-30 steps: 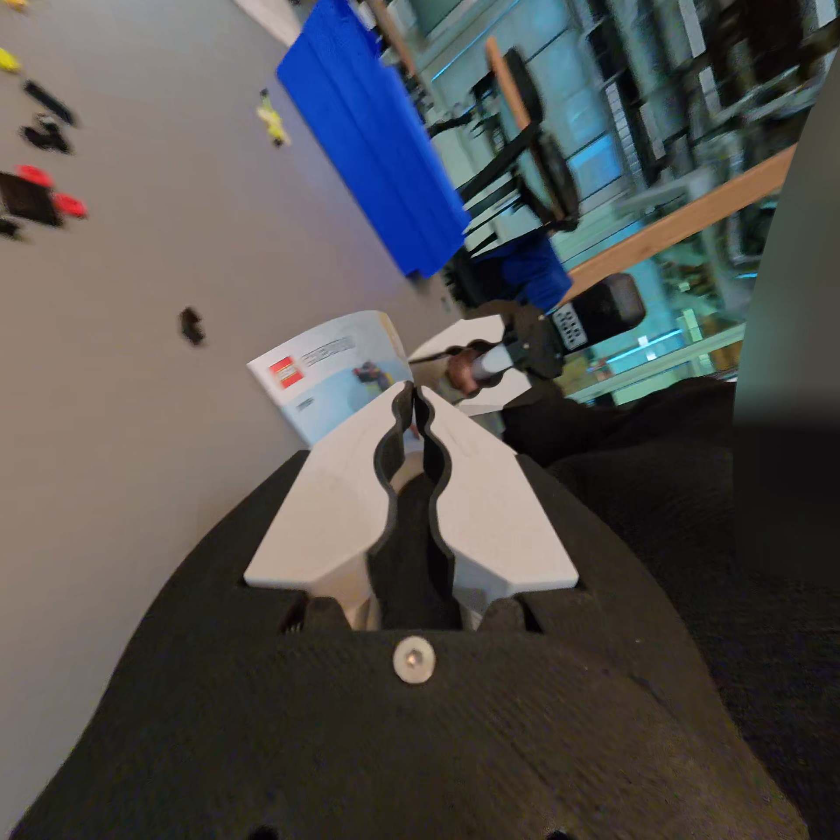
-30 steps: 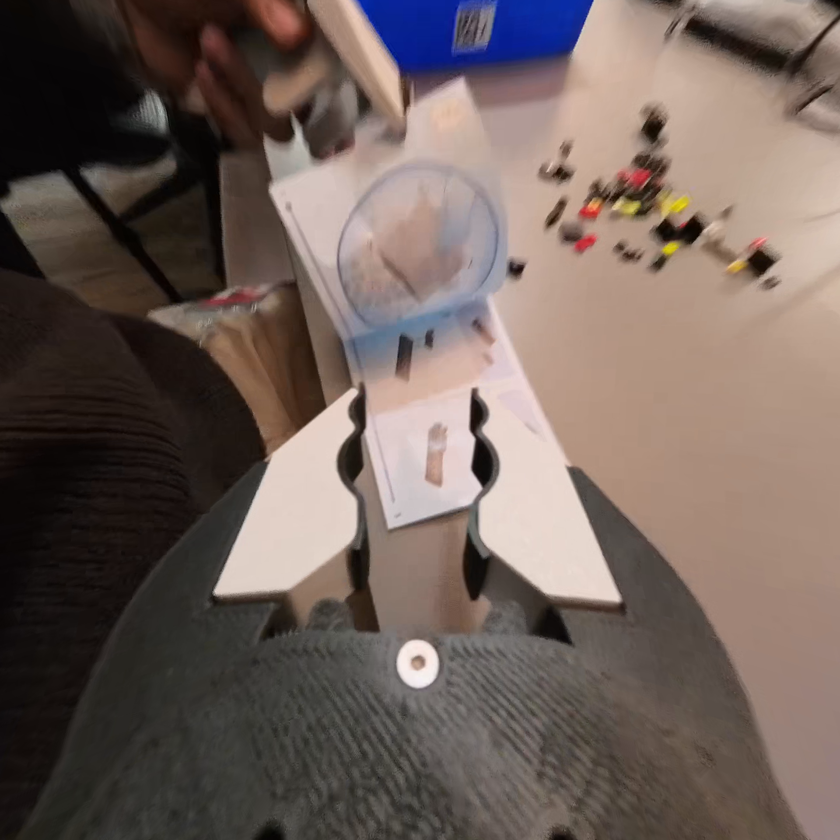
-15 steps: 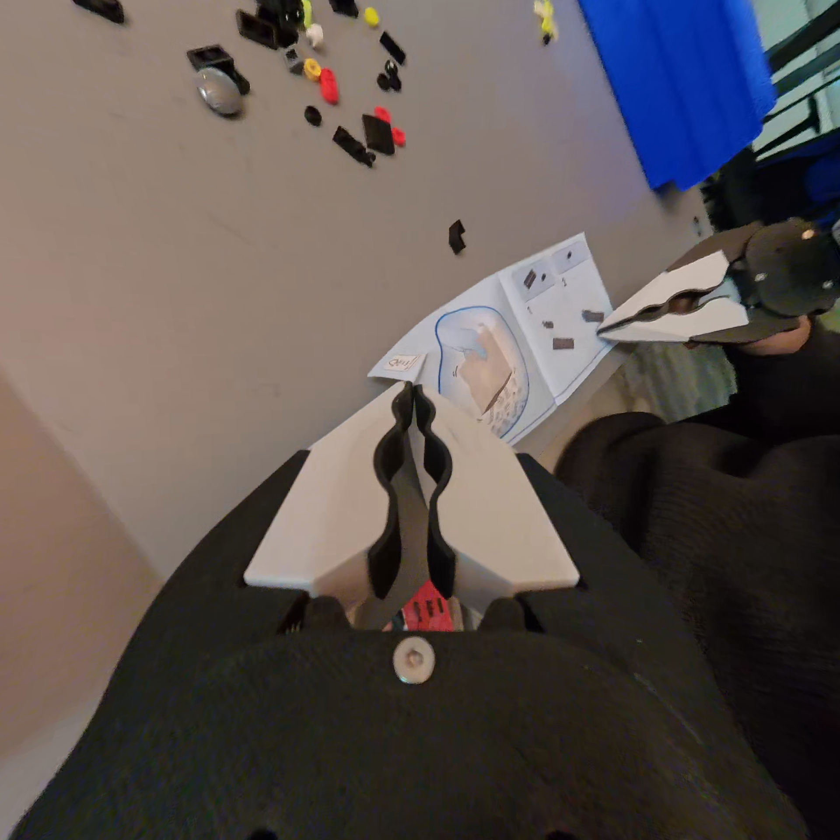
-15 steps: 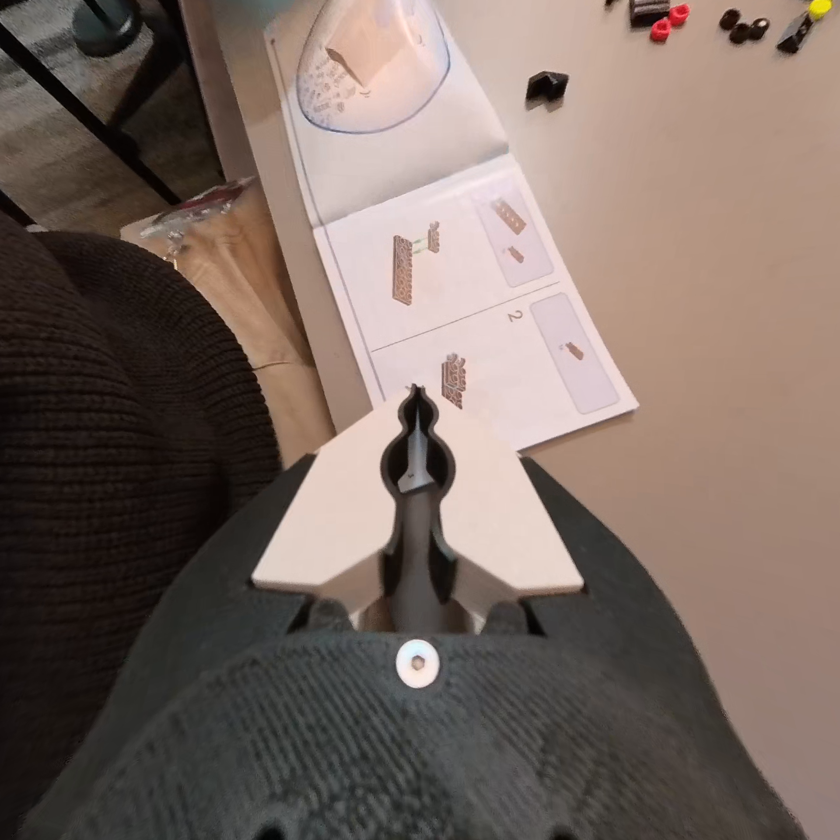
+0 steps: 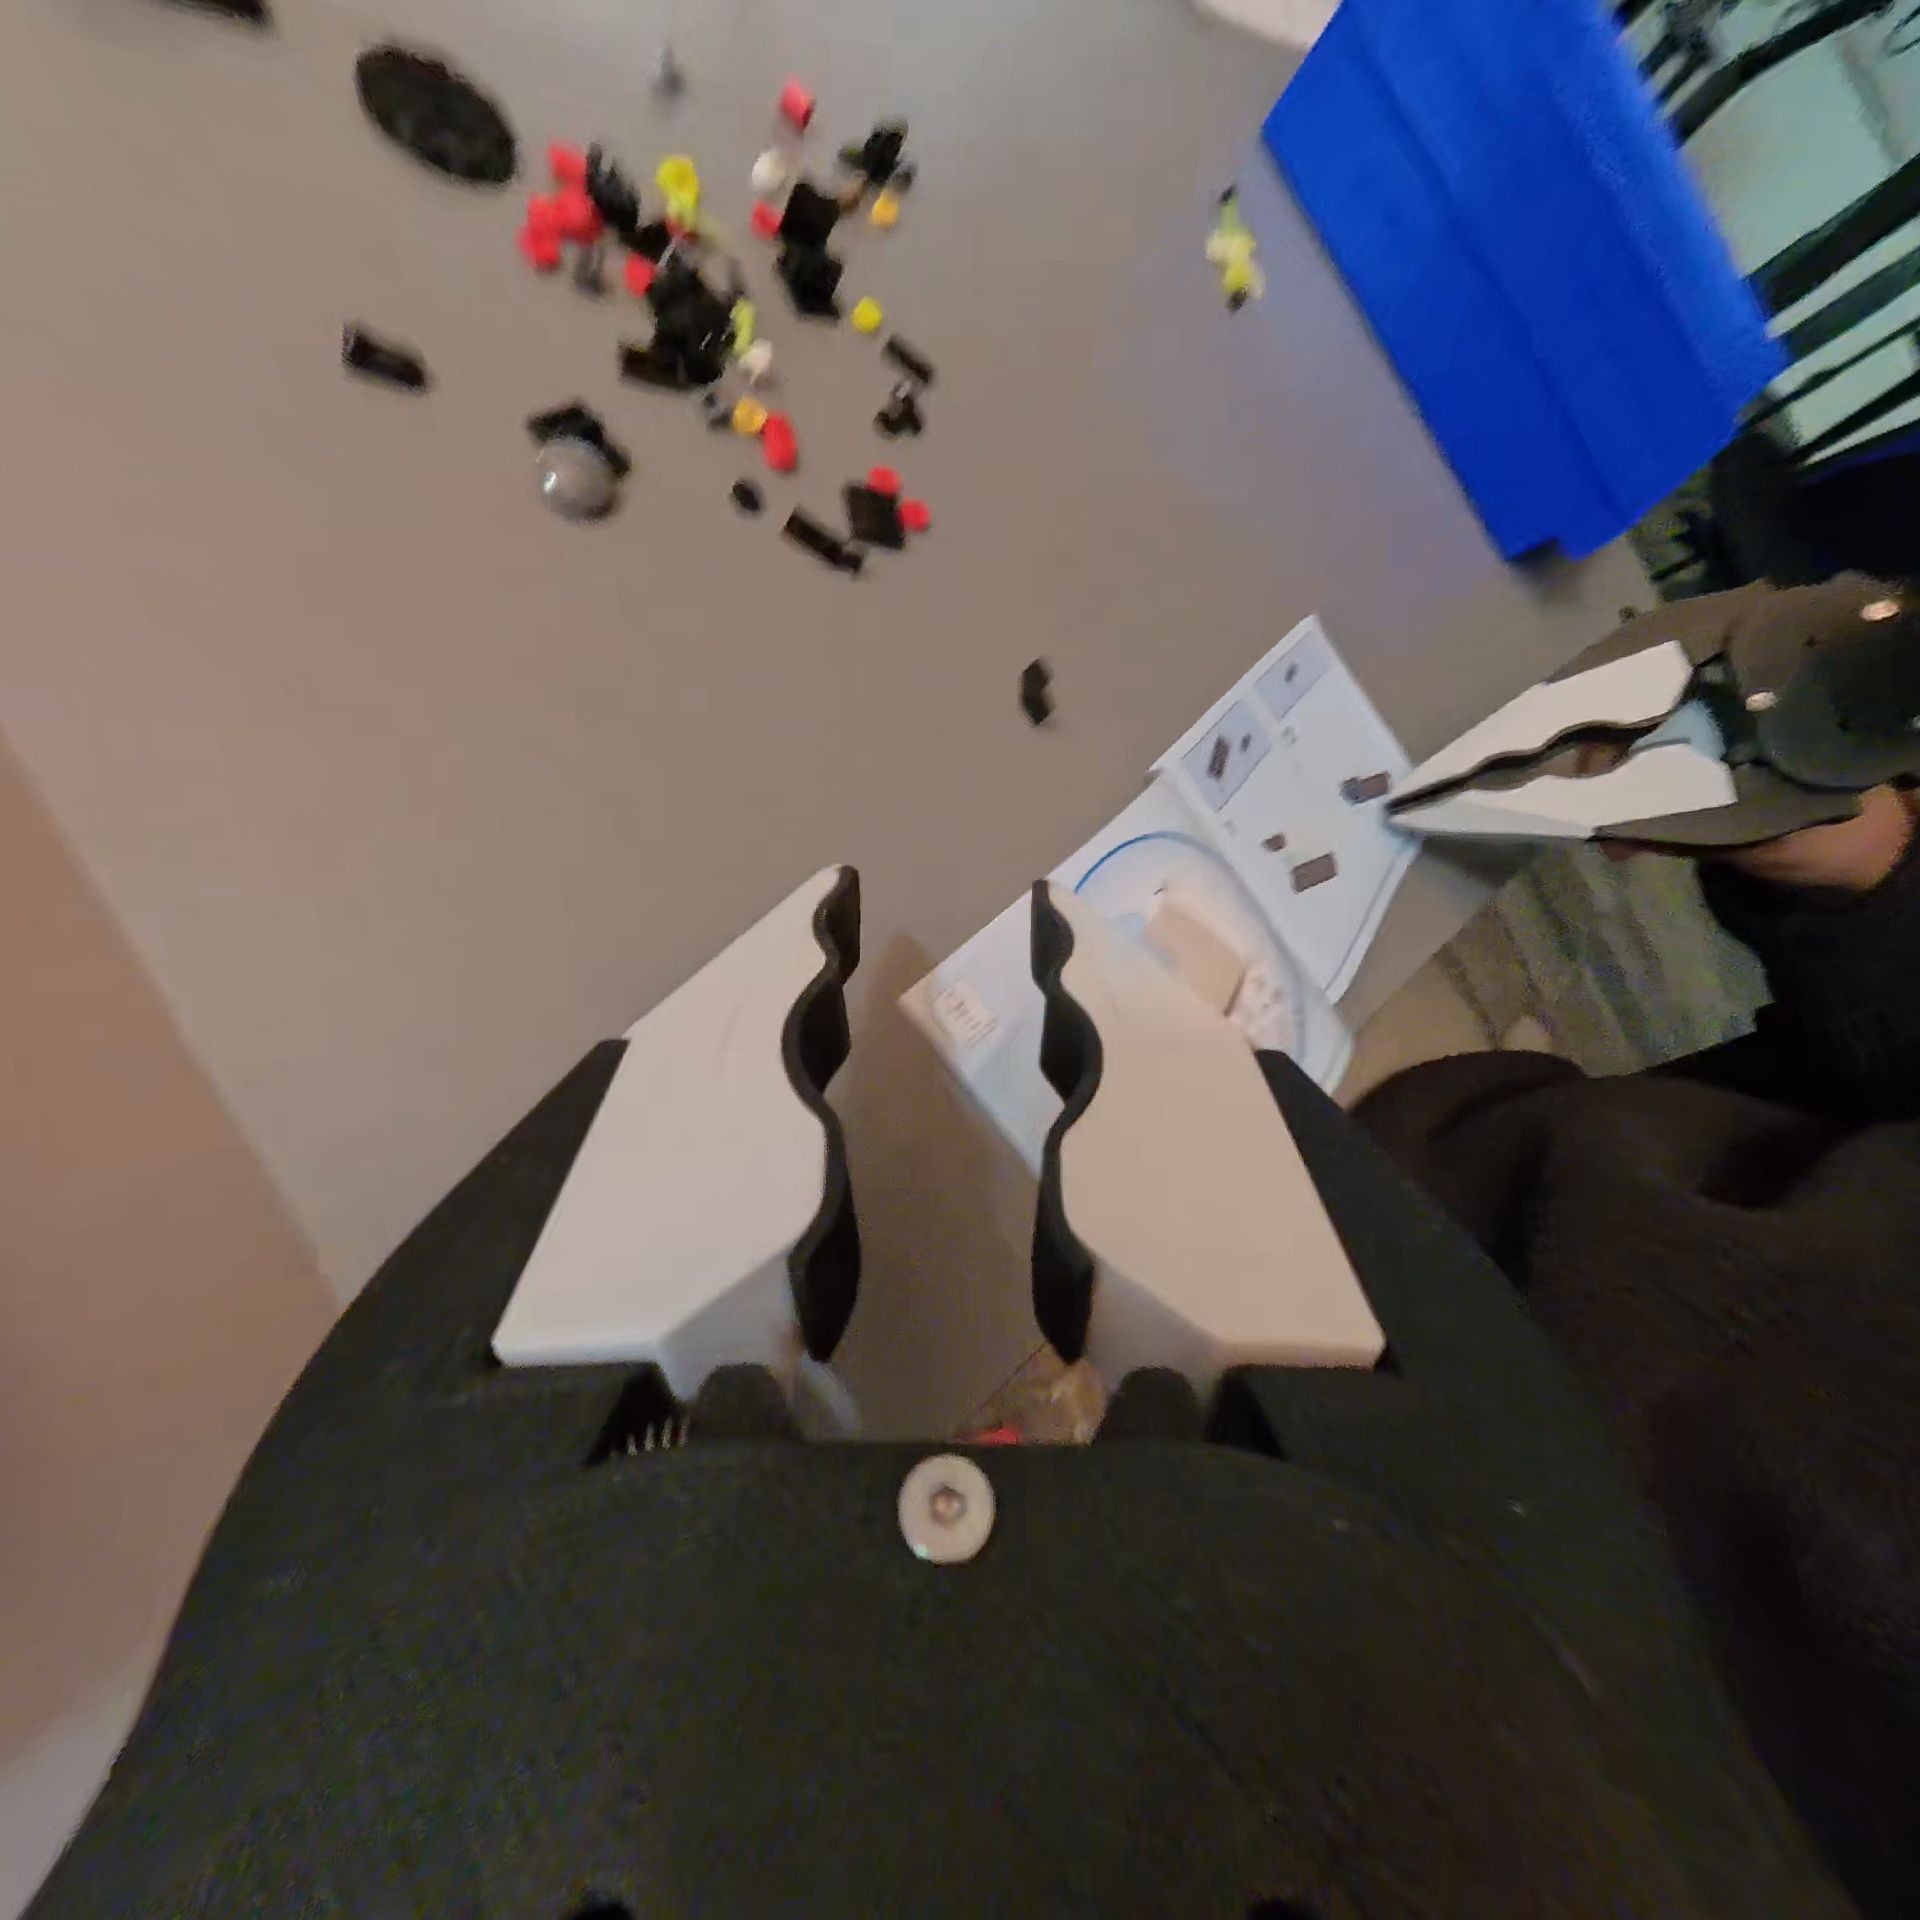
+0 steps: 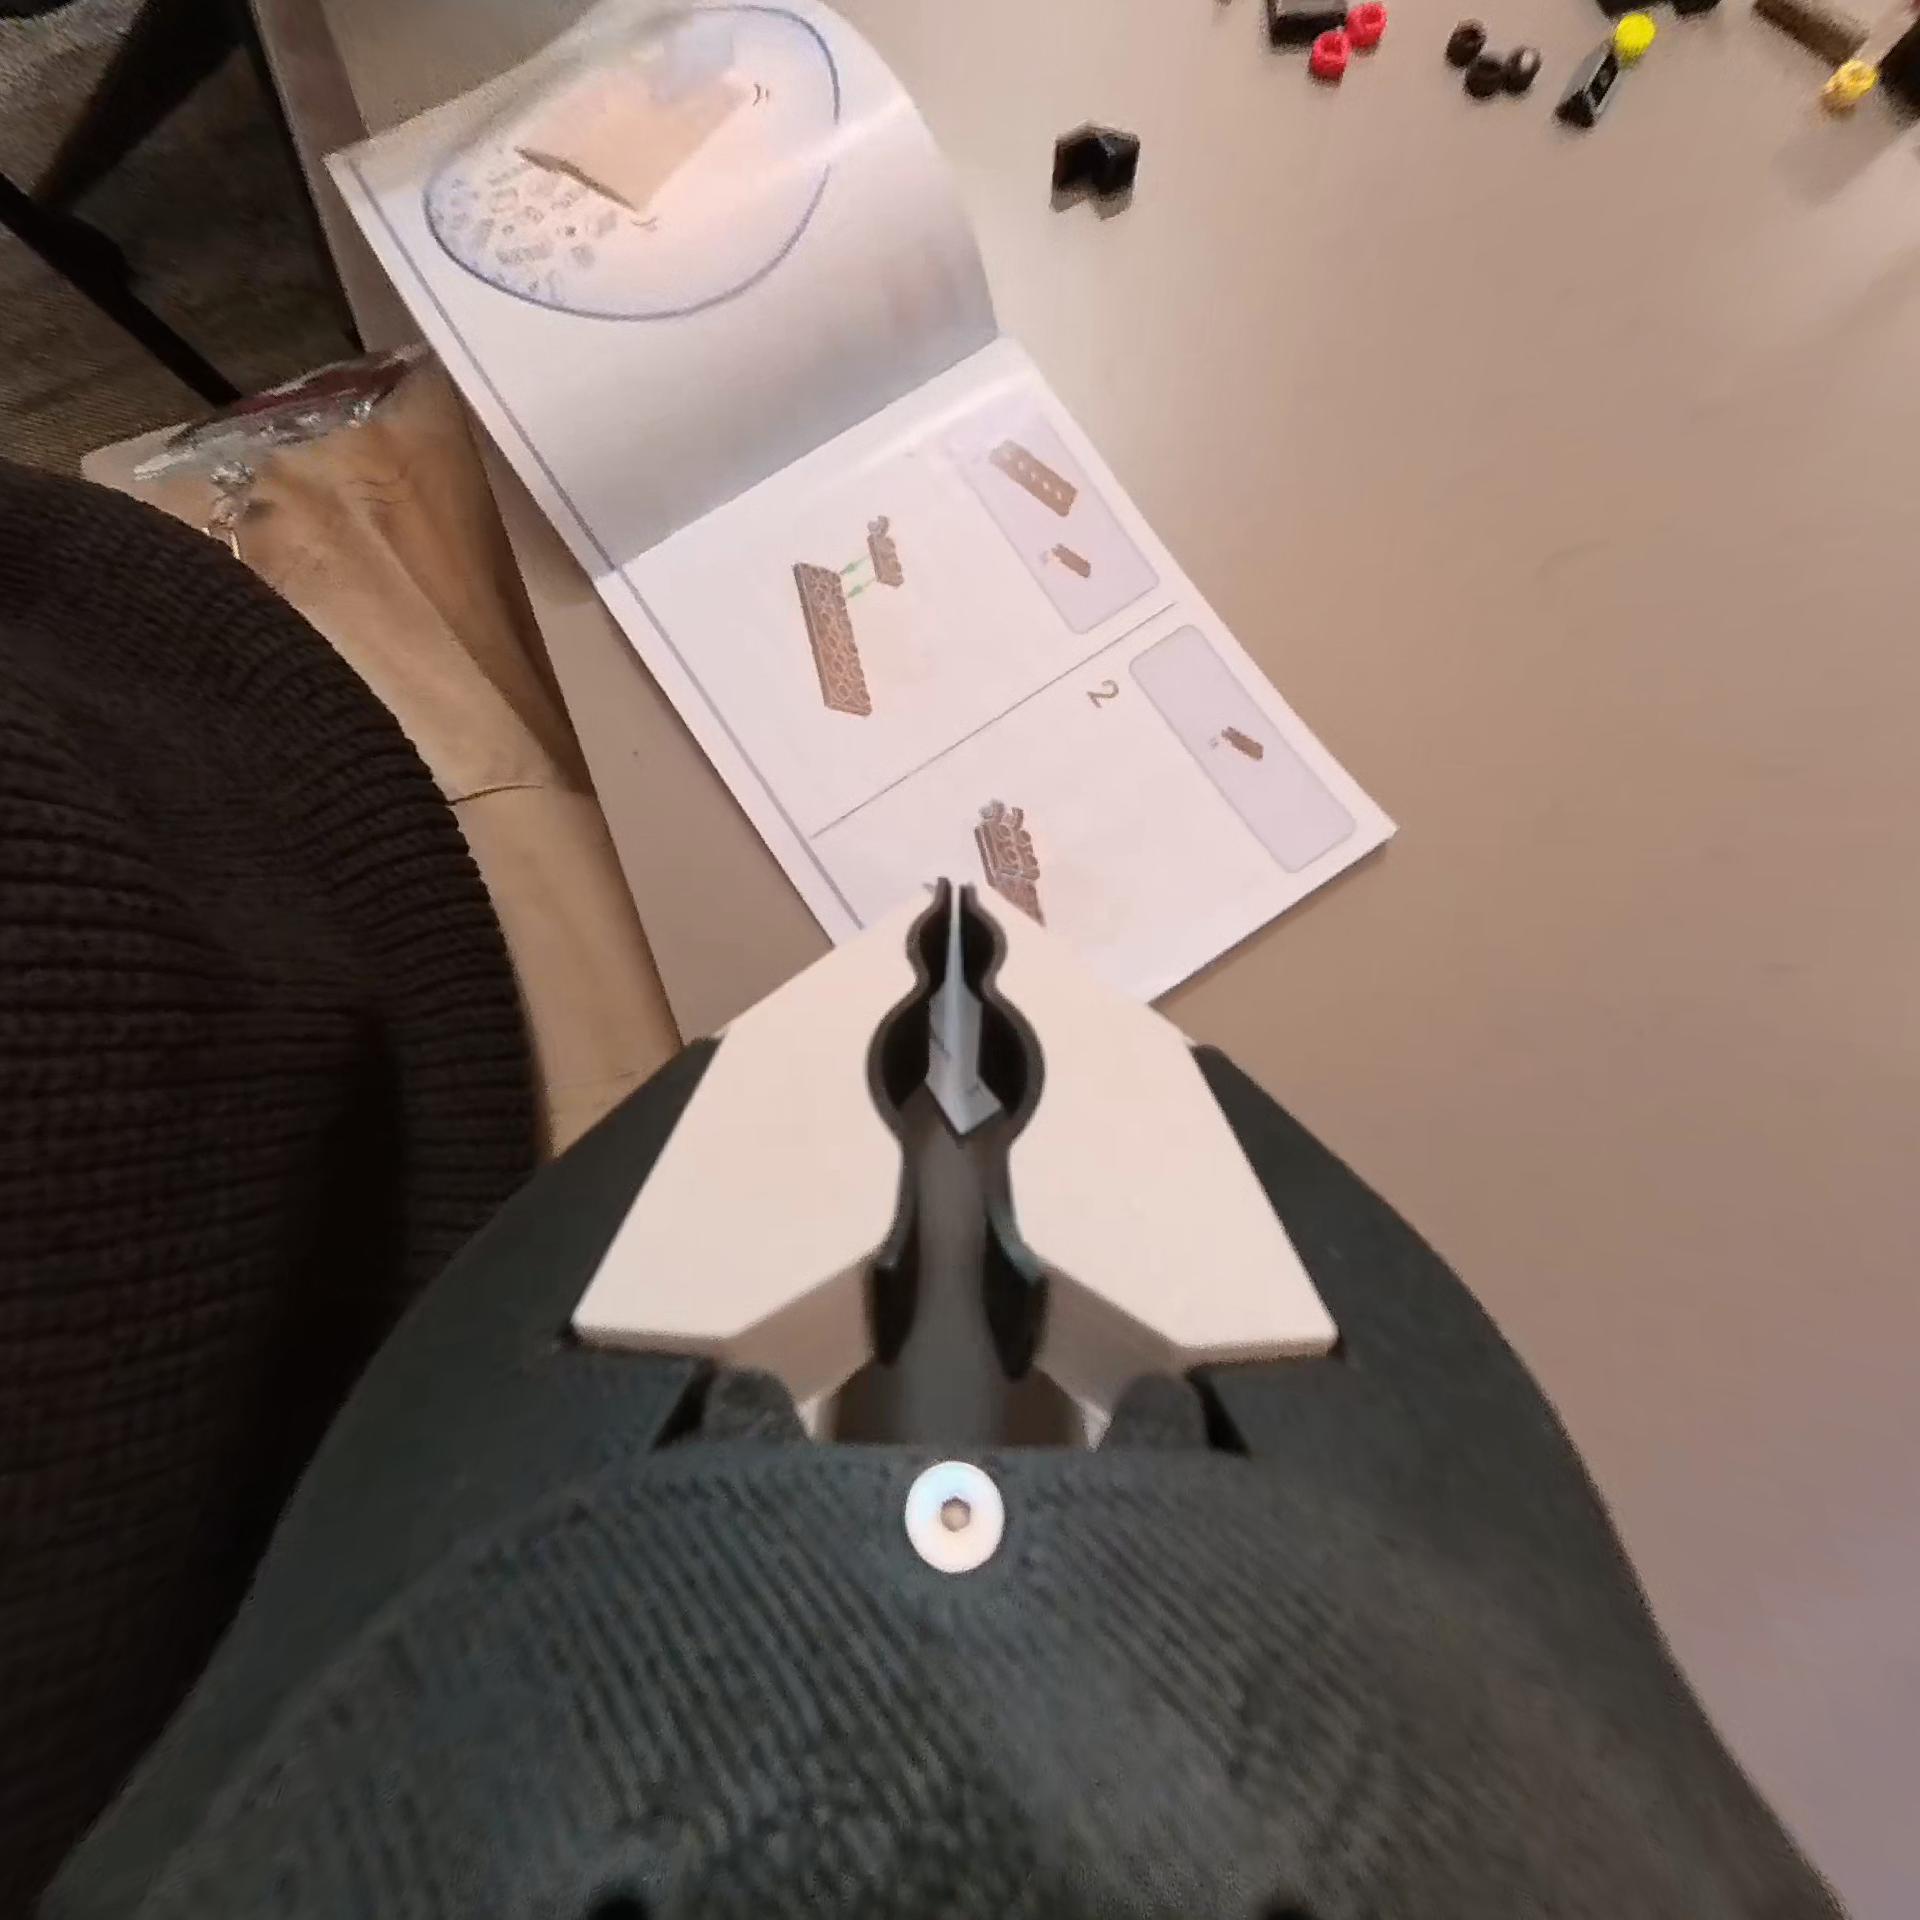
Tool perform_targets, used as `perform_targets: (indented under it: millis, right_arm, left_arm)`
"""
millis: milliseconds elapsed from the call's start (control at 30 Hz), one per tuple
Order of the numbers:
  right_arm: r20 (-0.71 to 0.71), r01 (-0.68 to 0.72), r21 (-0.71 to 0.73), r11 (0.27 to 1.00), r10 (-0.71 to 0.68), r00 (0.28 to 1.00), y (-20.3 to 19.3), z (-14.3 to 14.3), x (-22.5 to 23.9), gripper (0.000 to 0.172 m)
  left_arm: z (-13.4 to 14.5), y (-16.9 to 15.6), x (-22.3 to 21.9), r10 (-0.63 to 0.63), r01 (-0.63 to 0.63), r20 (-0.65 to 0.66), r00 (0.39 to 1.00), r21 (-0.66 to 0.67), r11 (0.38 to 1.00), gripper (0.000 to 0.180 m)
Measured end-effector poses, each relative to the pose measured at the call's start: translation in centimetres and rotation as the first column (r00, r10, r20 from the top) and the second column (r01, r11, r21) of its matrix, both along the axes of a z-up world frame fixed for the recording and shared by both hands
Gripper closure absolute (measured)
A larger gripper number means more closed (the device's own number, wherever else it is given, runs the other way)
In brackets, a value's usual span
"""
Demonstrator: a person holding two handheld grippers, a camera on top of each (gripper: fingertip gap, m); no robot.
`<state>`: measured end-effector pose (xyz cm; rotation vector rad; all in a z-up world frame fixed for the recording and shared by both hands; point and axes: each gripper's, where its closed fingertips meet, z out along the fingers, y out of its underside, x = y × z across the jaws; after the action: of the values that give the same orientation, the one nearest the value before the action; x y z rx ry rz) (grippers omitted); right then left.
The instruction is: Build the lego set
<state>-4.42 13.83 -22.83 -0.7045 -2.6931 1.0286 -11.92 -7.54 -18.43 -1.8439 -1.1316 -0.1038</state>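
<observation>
An open instruction booklet [image 6: 935,644] lies at the near edge of the beige table [image 6: 1558,727]. My right gripper [image 6: 956,894] is shut on the booklet's near corner, and a strip of white paper shows between its pads. The left wrist view shows the same grip at the booklet's [image 5: 1247,831] edge, with the right gripper [image 5: 1397,808] closed there. My left gripper [image 5: 940,894] is open and holds nothing. It hovers over the booklet's other corner, which shows below the gap without touching the pads.
A scatter of small black, red and yellow bricks [image 5: 727,301] lies farther out on the table, with a lone black piece [image 5: 1036,691] nearer the booklet. A blue box [image 5: 1507,260] stands at the far right. A tan paper bag [image 6: 436,623] sits off the table's edge beside a dark knitted sleeve [image 6: 208,935]. Spacing between my two grippers at the tips: around 25 cm.
My left gripper was shut in both earlier frames and now stands open. My right gripper was open a second ago, closed on the booklet's corner, and still grips it.
</observation>
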Motion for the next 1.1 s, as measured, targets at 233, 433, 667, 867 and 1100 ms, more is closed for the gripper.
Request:
perform_targets:
  millis: [233,433,667,867,1100]
  right_arm:
    - [-0.075,-0.077,-0.150,0.986,0.066,0.995,-3.3,2.5,-1.0,0.151]
    - [-0.111,-0.143,-0.163,0.976,0.126,0.986,-5.7,3.0,-3.1,0.135]
    - [-0.097,-0.281,-0.052,0.958,0.275,0.956,-9.2,0.7,-4.3,0.108]
    - [0.004,-0.375,-0.031,0.927,0.375,0.927,-9.9,-0.4,-3.8,0.103]
    - [0.015,-0.394,0.013,0.919,0.394,0.919,-8.6,-0.3,-3.4,0.119]
  left_arm:
    - [2.5,7.3,2.4,-0.139,0.151,-0.137,0.981,0.081,0.985,0.134]
    - [-1.5,10.2,3.5,-0.268,0.207,-0.242,0.932,-0.250,0.946,0.118]
    - [-4.9,9.3,4.0,-0.344,0.237,-0.188,0.920,-0.433,0.870,0.120]
    - [-4.9,9.6,4.5,-0.375,0.261,-0.202,0.905,-0.433,0.863,0.126]
    - [-4.5,9.7,4.3,-0.364,0.252,-0.222,0.904,-0.410,0.876,0.120]
